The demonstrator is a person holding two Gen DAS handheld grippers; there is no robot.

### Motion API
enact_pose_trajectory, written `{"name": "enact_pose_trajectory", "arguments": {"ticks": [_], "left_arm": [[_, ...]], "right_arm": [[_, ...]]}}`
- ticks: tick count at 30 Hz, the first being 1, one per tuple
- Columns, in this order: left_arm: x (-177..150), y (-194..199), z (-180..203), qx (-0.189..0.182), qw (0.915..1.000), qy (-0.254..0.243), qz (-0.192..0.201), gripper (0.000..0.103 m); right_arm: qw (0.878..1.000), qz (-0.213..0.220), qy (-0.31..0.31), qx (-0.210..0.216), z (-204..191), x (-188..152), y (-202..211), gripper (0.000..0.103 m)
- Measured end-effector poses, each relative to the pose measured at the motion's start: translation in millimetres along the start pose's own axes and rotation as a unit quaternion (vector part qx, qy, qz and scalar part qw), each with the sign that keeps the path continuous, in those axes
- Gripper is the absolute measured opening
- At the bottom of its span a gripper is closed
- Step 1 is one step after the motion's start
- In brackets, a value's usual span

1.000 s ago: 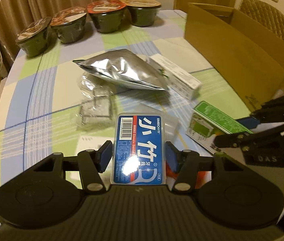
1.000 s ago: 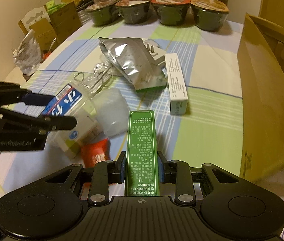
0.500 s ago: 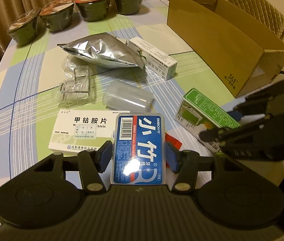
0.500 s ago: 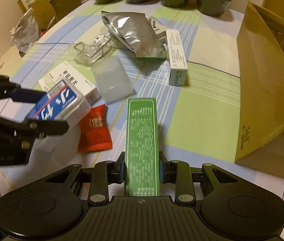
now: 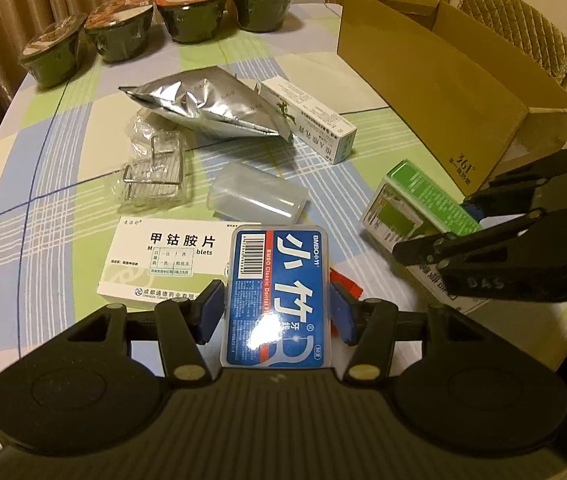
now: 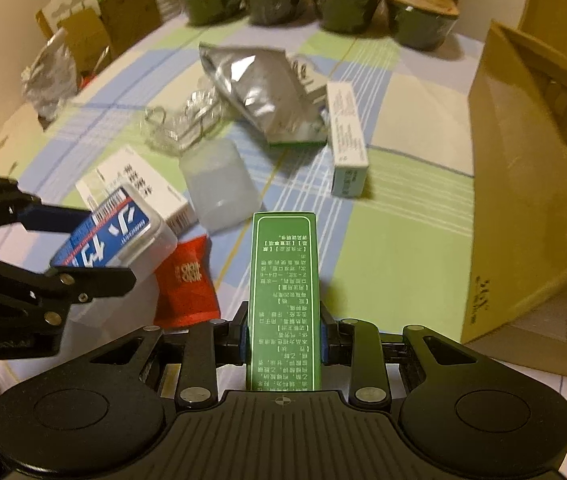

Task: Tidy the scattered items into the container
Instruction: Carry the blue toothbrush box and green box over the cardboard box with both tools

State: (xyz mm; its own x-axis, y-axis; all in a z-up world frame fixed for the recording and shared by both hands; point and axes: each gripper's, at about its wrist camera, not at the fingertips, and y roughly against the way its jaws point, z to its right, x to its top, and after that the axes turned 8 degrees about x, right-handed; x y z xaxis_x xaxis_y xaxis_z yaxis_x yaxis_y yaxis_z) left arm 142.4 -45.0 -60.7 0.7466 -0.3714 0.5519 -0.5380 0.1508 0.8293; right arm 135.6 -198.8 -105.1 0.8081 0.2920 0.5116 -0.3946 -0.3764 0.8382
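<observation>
1. Holding one item in each gripper, you are at the carrying stage: the left gripper (image 5: 275, 308) has its fingers (image 5: 208, 312) closed on the sides of the blue floss case (image 5: 277, 296), and the right gripper (image 6: 283, 336) has its fingers pressed against both sides of the green carton (image 6: 283, 300). Both items look lifted off the worktop (image 5: 63, 184).
2. Take the green carton first, since the cardboard box (image 5: 443, 76) stands open on the right side, nearest that gripper.
3. Raise it above the box wall before you cross, because the carton sticks out well beyond the fingers and its far end could catch the rim.
4. Keep the left gripper back and apart while the right one crosses, as the two sit close together.
5. Hold the floss case level; the fingers grip its near half only, and the smooth plastic may pivot.
6. Open each pair of fingers only once the item is inside and low.
7. Expect more trips: the foil pouch (image 5: 211, 108), white carton (image 5: 309, 120), medicine box (image 5: 171, 260), translucent tub (image 5: 257, 200), wire rack (image 5: 155, 172) and red sachet (image 6: 187, 280) lie on the worktop.
</observation>
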Motion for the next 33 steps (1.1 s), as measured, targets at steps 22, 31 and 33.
{"name": "enact_pose_trajectory", "arguments": {"ticks": [22,31,33], "left_arm": [[93,62,72,-0.064,0.9945,-0.039,0.073,0.051],[165,60,133,-0.103,0.9882,-0.049,0.101,0.051],[180,52,148,-0.111,0.9872,-0.050,0.102,0.051]], "right_arm": [[0.988,0.134,-0.061,-0.047,53,29,153,0.033],[0.979,0.153,-0.077,-0.108,132,44,194,0.033],[0.978,0.153,-0.085,-0.113,150,44,198,0.033]]}}
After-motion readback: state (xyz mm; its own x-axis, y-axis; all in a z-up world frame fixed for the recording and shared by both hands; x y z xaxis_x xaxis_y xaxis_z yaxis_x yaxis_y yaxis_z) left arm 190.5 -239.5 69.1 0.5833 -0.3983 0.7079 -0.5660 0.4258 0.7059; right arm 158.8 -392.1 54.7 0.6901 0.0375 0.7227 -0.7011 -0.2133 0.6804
